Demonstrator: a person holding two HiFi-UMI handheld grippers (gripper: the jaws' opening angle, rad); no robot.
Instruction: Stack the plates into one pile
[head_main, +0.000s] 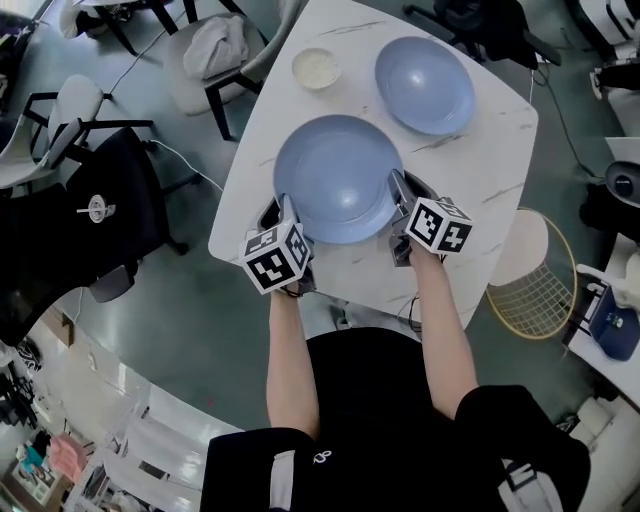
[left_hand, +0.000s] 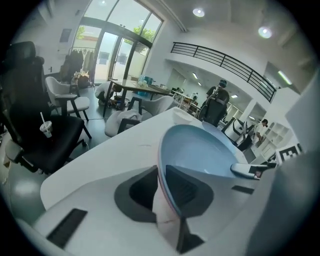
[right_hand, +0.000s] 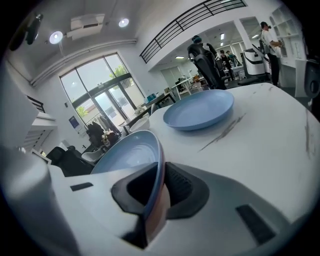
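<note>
A light-blue plate sits near the front of the white marble table. My left gripper is shut on its front-left rim, and my right gripper is shut on its front-right rim. In the left gripper view the plate's edge runs between the dark pads. The right gripper view shows the rim of the plate pinched the same way. A second blue plate lies flat at the table's far right.
A small cream bowl stands at the far side, left of the second plate. Chairs stand left of the table, and a wire basket stands on the floor at its right.
</note>
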